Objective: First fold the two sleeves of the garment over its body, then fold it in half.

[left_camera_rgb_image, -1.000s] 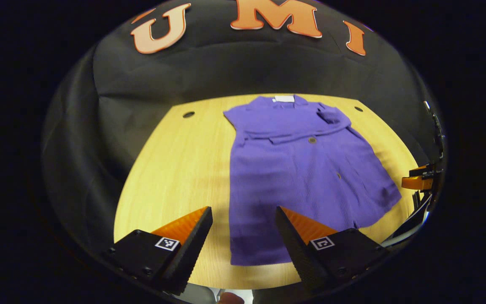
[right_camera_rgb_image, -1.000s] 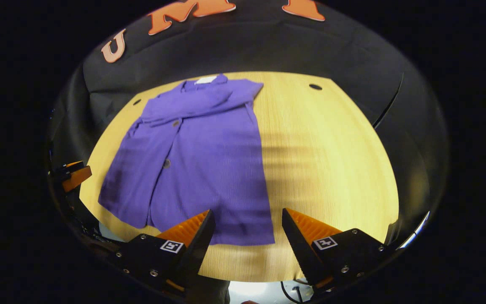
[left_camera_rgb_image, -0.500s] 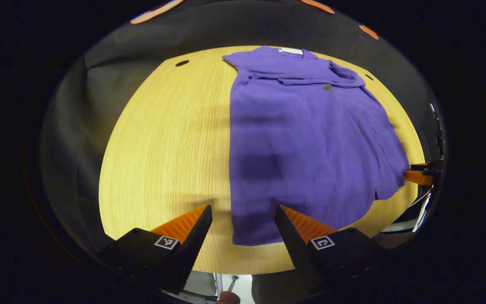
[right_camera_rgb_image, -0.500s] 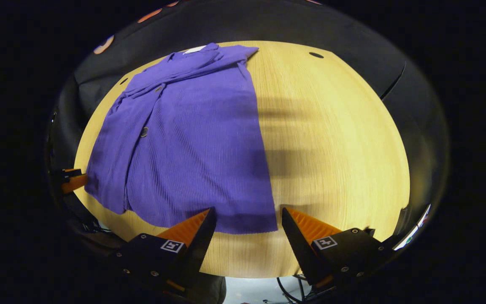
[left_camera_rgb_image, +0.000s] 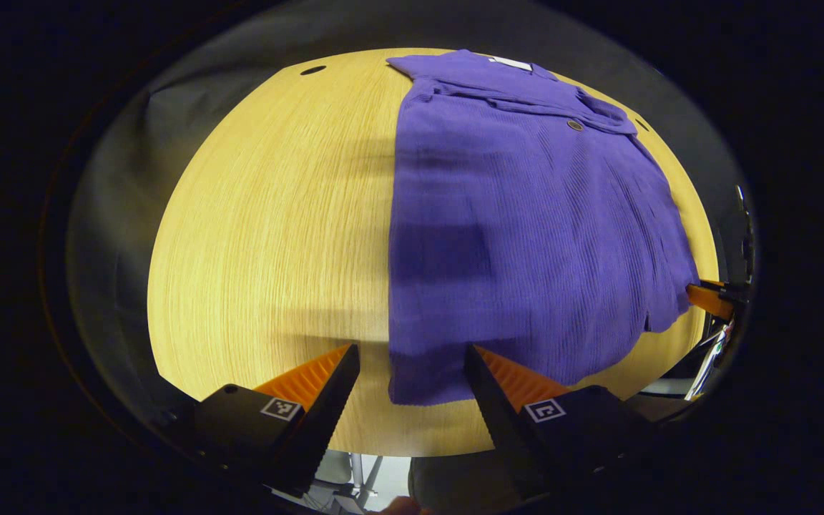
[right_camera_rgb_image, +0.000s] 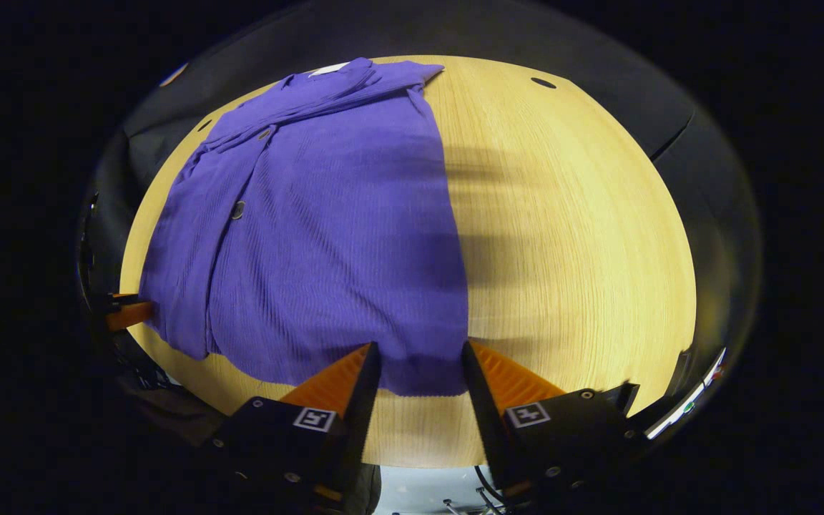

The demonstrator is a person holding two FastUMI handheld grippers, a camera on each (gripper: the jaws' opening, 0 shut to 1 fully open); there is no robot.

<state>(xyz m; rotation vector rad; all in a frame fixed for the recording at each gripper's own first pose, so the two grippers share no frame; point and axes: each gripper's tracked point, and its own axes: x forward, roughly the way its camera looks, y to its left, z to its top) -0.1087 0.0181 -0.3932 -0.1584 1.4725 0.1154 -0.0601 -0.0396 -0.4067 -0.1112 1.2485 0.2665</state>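
Purple garment [right_camera_rgb_image: 326, 229] spread flat on wooden desk [right_camera_rgb_image: 569, 236], collar end at far edge, hem at near edge. Both sleeves folded across upper body of garment. Button [right_camera_rgb_image: 238, 209] visible on garment front, toward its left side. Right tongs [right_camera_rgb_image: 415, 375] at near right corner of garment hem, fingers parted, hem corner between them; contact with cloth not determinable. Other tongs [right_camera_rgb_image: 129, 313] partly seen at garment's near left corner, just beside cloth edge. Round hole [right_camera_rgb_image: 543, 83] in desk, far right of garment, well apart from it.
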